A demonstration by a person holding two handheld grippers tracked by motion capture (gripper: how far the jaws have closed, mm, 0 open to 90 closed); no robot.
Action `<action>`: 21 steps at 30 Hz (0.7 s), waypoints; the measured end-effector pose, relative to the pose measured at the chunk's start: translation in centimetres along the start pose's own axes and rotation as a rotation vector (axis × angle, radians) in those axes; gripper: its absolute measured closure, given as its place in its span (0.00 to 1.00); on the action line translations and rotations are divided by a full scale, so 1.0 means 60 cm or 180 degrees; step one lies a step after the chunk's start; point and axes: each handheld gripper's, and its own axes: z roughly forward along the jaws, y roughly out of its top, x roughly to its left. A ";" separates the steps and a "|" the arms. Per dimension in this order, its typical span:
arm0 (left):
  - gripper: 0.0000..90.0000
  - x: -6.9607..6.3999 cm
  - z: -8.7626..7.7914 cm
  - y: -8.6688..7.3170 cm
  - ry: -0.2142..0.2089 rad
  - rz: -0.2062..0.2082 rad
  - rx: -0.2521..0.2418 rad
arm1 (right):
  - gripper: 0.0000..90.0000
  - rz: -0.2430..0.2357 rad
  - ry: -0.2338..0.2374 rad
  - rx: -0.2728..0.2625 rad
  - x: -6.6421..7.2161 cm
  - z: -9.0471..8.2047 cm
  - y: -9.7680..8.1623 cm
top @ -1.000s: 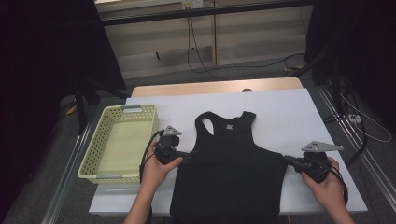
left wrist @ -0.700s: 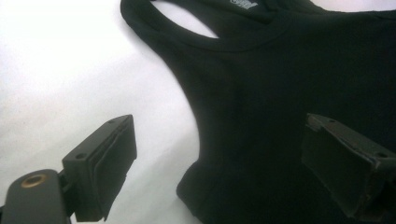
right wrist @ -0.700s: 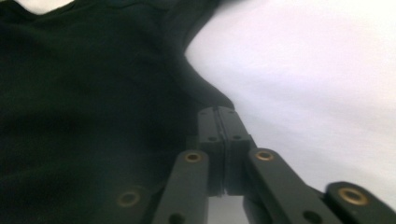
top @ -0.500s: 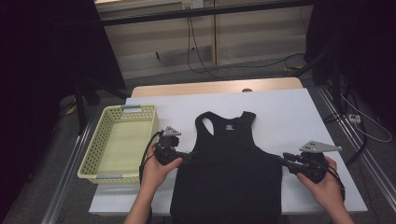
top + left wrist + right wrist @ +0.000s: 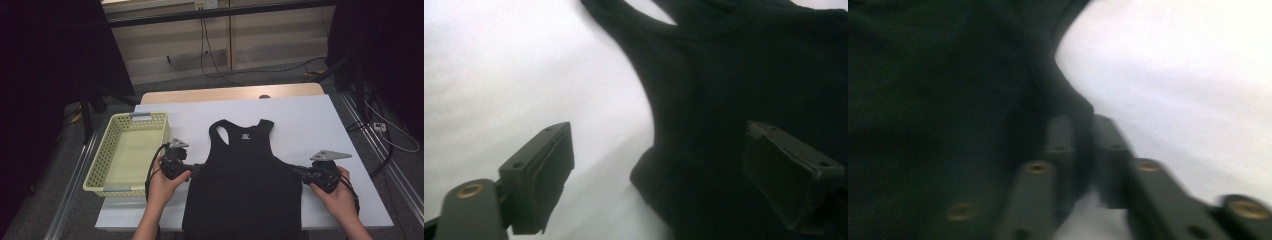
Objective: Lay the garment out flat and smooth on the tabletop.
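Observation:
A black tank top lies flat on the white table, neck away from me. My left gripper sits at its left side just under the armhole. In the left gripper view the gripper is open, its jaws wide apart on either side of the tank top's side corner, the pads clear of the cloth. My right gripper is at the garment's right side. Its jaws have just been closing, and in the right gripper view the gripper is shut on the tank top's edge.
A pale yellow mesh basket stands at the table's left edge, close beside my left hand. Bare white tabletop lies beyond and to the right of the garment. Cables and dark stands surround the table on the floor.
My right gripper has edged a little to the left, in against the tank top's side. The left hand and the garment have stayed where they were.

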 end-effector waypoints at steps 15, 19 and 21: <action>0.35 0.000 0.018 -0.019 0.0122 -0.0108 0.0064 | 0.85 0.0066 -0.0047 -0.0161 -0.033 -0.026 0.001; 0.58 -0.004 0.028 -0.024 0.0059 -0.0130 0.0191 | 0.69 -0.0019 -0.0010 -0.0091 -0.015 -0.011 0.003; 0.70 -0.009 0.029 -0.024 0.0035 -0.0093 0.0244 | 0.62 -0.0042 0.0015 -0.0136 -0.010 -0.009 0.007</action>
